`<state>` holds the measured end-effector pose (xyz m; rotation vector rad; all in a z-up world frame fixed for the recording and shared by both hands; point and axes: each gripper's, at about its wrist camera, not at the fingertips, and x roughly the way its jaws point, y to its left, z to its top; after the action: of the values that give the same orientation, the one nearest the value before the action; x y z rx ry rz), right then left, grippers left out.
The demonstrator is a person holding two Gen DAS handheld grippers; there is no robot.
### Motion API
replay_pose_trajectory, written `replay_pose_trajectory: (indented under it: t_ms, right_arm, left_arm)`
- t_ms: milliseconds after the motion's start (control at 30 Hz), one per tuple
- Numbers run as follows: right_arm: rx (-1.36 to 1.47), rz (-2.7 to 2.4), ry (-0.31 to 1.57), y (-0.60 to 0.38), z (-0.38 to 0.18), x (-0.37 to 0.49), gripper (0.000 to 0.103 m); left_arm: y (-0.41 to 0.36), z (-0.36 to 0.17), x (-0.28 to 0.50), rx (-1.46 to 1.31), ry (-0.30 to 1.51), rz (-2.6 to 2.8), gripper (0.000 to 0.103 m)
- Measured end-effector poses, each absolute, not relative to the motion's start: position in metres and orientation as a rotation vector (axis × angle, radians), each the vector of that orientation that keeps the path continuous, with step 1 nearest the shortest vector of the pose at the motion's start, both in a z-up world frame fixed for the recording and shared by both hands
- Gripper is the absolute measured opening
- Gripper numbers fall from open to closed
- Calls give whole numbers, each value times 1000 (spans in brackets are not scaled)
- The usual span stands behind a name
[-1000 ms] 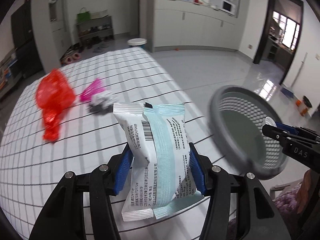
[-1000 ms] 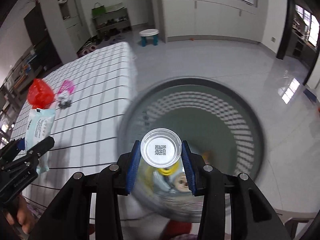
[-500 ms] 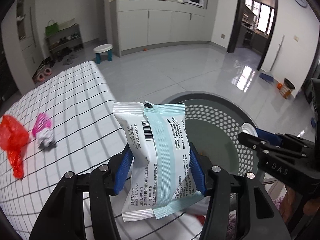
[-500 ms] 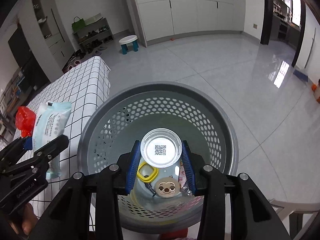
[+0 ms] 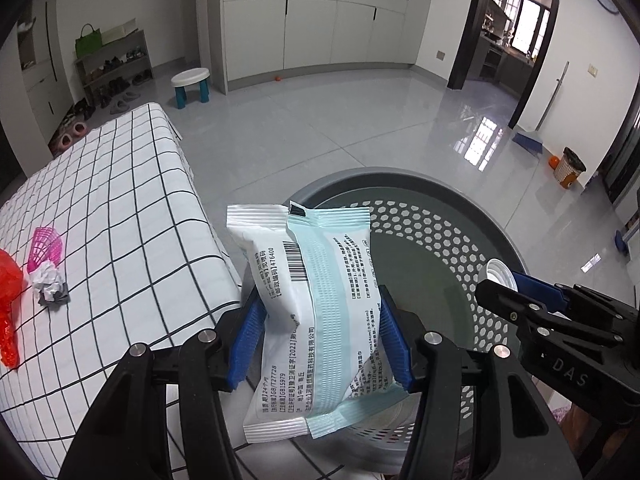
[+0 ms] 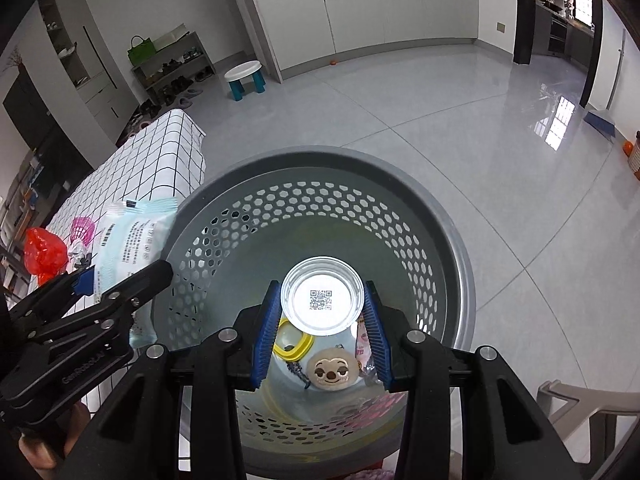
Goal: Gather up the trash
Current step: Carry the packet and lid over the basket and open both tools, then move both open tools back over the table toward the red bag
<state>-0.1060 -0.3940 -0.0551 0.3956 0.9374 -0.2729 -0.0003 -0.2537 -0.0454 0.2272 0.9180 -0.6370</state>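
Both hand-held grippers loaded over the grey basket point(image 6: 460, 264).
Basket's near rim cut off, contents half-hidden. Left hand-held gripper point(image 5: 318, 332) pinches a wipes packet point(image 5: 320, 312), 9 o'clock rim; right hand-held gripper point(image 6: 322, 320) pinches a clear bottle point(image 6: 322, 300), centre, body hidden end-on.

Even bright daylight, window glare on floor point(image 5: 476, 148), fisheye-curved dark corners

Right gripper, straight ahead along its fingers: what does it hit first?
Probably the bottom of the grey perforated basket. The right gripper, shut on a clear bottle, points down into the basket's opening, toward a yellow ring and a plush face. Depth is unclear.
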Motion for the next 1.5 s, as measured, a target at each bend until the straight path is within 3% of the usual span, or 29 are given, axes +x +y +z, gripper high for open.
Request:
replay_pose_trajectory:
  t_ms: [433,500,567,1500]
  right_arm:
    - [419,-291,912,-399,-54,-111,41]
    - [431,-295,887,-402,-50,-114,58]
    - [440,-299,858,-406,-46,-118,65]
    - [451,-276,847,-400,-42,-120,65]
  left_arm:
    - [-256,-46,0,245,915,-652,56]
    - [-255,-45,0,245,913,-649,63]
    - [-253,-43,-1,242,907,-647,70]
    - [-236,-33,-13,238,893,-597,73]
